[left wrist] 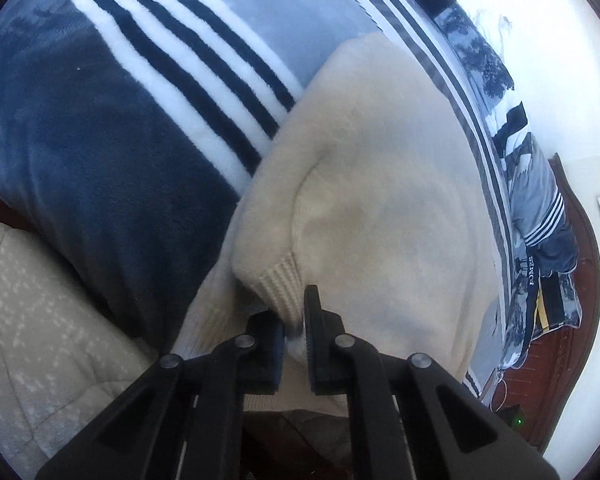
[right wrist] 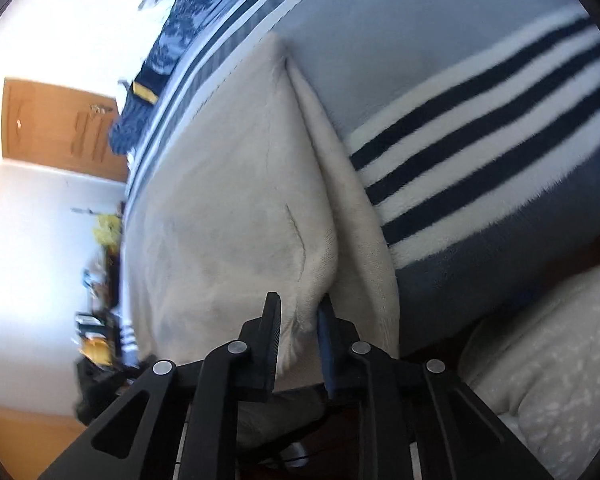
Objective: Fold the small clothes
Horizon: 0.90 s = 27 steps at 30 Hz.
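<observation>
**Left wrist, right wrist: both grippers pinch a cream sweater over a striped blanket**

Left wrist view shows my left gripper (left wrist: 294,332) clamped on the ribbed cuff (left wrist: 278,284) of a cream sweater (left wrist: 380,184), the knit bunched between the two black fingers (left wrist: 314,320). Right wrist view shows my right gripper (right wrist: 298,320) closed on a fold of the same sweater (right wrist: 228,200), a pleat of cloth pinched between its pads. The sweater lies spread on a blue blanket (left wrist: 100,168) with dark and white stripes (right wrist: 480,128), its near edge hanging toward me, a pale quilt (left wrist: 40,320) beside it.

I judge the step in hand to be carrying a gripped edge over the body of the garment to lay a fold. To do it well, I keep both grips firm and level with each other, so the edge travels as one straight line and not a sagging arc. I lift only enough to clear the plush blanket, which looks likely to drag on the knit. The cloth is soft and thick; it should drape heavily and stretch if I pull my hands apart, so I hold them at a steady spacing. I set the edge down flat before letting go. The risk is the cuff slipping out, or one side landing skewed and leaving a crooked fold.

How much of the folding is already done I cannot tell from these views.
</observation>
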{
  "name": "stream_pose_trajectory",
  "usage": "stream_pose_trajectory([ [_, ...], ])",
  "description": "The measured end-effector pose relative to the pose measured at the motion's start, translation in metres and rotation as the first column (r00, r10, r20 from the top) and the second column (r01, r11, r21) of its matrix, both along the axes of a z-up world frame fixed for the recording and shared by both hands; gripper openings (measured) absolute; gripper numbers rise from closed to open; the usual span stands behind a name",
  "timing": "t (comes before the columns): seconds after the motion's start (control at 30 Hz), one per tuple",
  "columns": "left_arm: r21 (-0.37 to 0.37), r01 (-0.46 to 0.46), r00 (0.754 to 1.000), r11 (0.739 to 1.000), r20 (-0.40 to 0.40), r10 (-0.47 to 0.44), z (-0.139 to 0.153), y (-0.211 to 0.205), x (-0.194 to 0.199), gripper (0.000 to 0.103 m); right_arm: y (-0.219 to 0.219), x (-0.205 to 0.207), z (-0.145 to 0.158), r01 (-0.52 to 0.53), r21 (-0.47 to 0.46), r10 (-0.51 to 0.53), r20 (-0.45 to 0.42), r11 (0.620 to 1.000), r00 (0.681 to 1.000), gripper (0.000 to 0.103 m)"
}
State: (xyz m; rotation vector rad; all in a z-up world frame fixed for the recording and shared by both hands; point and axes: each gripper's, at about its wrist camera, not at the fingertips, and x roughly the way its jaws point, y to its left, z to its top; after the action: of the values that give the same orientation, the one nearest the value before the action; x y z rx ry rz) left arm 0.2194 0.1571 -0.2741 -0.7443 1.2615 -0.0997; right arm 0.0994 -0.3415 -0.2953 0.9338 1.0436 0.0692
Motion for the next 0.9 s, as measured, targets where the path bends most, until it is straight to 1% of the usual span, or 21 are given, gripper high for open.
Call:
stream_pose_trajectory([
  [0.07, 0.020, 0.003, 1.000, 1.000, 0.005, -0.003, 0.001, 0.005, 0.001, 0.005, 0.005, 0.006, -0.007, -0.016, -0.002, 0.016, -0.018, 1.000, 1.000, 0.019],
  [0.13, 0.030, 0.004, 1.000, 1.000, 0.022, -0.005, 0.013, 0.003, 0.000, 0.004, 0.009, 0.012, -0.006, -0.023, -0.023, 0.022, -0.036, 0.999, 0.999, 0.008],
  [0.17, 0.031, 0.000, 0.999, 1.000, 0.053, -0.002, 0.024, 0.005, -0.003, 0.004, 0.007, 0.010, -0.002, -0.022, -0.028, 0.021, -0.030, 0.999, 0.999, 0.007],
  [0.2, 0.030, 0.004, 0.996, 1.000, 0.086, -0.007, 0.036, 0.007, -0.006, 0.004, 0.004, 0.006, 0.007, -0.016, -0.032, 0.015, -0.004, 0.999, 1.000, 0.007],
  [0.27, 0.049, 0.032, 0.990, 0.998, 0.132, -0.039, 0.057, 0.006, -0.011, 0.004, 0.000, 0.000, 0.037, -0.009, -0.082, 0.014, 0.064, 0.997, 0.998, 0.007],
  [0.3, 0.064, 0.050, 0.989, 0.997, 0.137, -0.059, 0.059, 0.003, -0.011, 0.004, -0.003, -0.004, 0.054, -0.020, -0.119, 0.031, 0.094, 0.993, 0.995, 0.006],
  [0.33, 0.085, 0.076, 0.988, 0.993, 0.130, -0.087, 0.056, 0.000, -0.011, 0.004, -0.003, -0.009, 0.063, -0.026, -0.147, 0.042, 0.101, 0.989, 0.994, 0.006],
  [0.37, 0.109, 0.092, 0.987, 0.990, 0.119, -0.105, 0.049, -0.005, -0.009, 0.004, -0.004, -0.010, 0.070, -0.033, -0.176, 0.051, 0.100, 0.984, 0.994, 0.006],
  [0.4, 0.139, 0.107, 0.988, 0.984, 0.097, -0.121, 0.036, -0.010, -0.009, 0.004, -0.004, -0.010, 0.071, -0.044, -0.201, 0.063, 0.090, 0.979, 0.994, 0.006],
  [0.43, 0.147, 0.111, 0.989, 0.983, 0.081, -0.124, 0.026, -0.011, -0.009, 0.004, -0.002, -0.007, 0.068, -0.057, -0.232, 0.076, 0.075, 0.971, 0.994, 0.006],
  [0.47, 0.150, 0.108, 0.992, 0.983, 0.042, -0.116, 0.013, -0.013, -0.009, 0.004, 0.000, -0.004, 0.061, -0.065, -0.259, 0.081, 0.053, 0.964, 0.995, 0.006],
  [0.5, 0.141, 0.102, 0.994, 0.985, 0.020, -0.106, 0.008, -0.013, -0.009, 0.004, 0.003, 0.000, 0.048, -0.071, -0.274, 0.080, 0.022, 0.959, 0.997, 0.006],
  [0.57, 0.140, 0.096, 0.993, 0.985, 0.059, -0.105, 0.017, -0.010, -0.009, 0.004, 0.006, 0.003, 0.026, -0.084, -0.284, 0.073, -0.049, 0.955, 0.996, 0.006],
  [0.6, 0.144, 0.098, 0.991, 0.985, 0.071, -0.109, 0.020, -0.010, -0.010, 0.004, 0.008, 0.001, 0.025, -0.081, -0.289, 0.071, -0.045, 0.954, 0.996, 0.006],
  [0.63, 0.153, 0.099, 0.991, 0.983, 0.076, -0.112, 0.021, -0.011, -0.009, 0.004, 0.010, 0.000, 0.033, -0.084, -0.312, 0.079, -0.026, 0.946, 0.997, 0.006],
  [0.7, 0.168, 0.107, 0.992, 0.980, 0.045, -0.116, 0.013, -0.014, -0.006, 0.004, 0.014, 0.000, 0.042, -0.095, -0.358, 0.095, -0.018, 0.929, 0.995, 0.006],
  [0.73, 0.173, 0.110, 0.993, 0.979, 0.022, -0.115, 0.008, -0.015, -0.006, 0.004, 0.017, 0.002, 0.038, -0.108, -0.369, 0.103, -0.036, 0.923, 0.994, 0.006],
  [0.8, 0.198, 0.117, 0.991, 0.973, 0.039, -0.127, 0.012, -0.019, -0.005, 0.004, 0.021, 0.008, 0.025, -0.142, -0.368, 0.114, -0.098, 0.919, 0.989, 0.006],
  [0.83, 0.215, 0.125, 0.989, 0.969, 0.046, -0.138, 0.016, -0.021, -0.006, 0.004, 0.021, 0.007, 0.023, -0.144, -0.364, 0.111, -0.110, 0.920, 0.988, 0.006],
  [0.9, 0.240, 0.137, 0.987, 0.961, 0.045, -0.152, 0.014, -0.025, -0.004, 0.005, 0.022, 0.006, 0.028, -0.143, -0.384, 0.111, -0.106, 0.912, 0.988, 0.006],
])
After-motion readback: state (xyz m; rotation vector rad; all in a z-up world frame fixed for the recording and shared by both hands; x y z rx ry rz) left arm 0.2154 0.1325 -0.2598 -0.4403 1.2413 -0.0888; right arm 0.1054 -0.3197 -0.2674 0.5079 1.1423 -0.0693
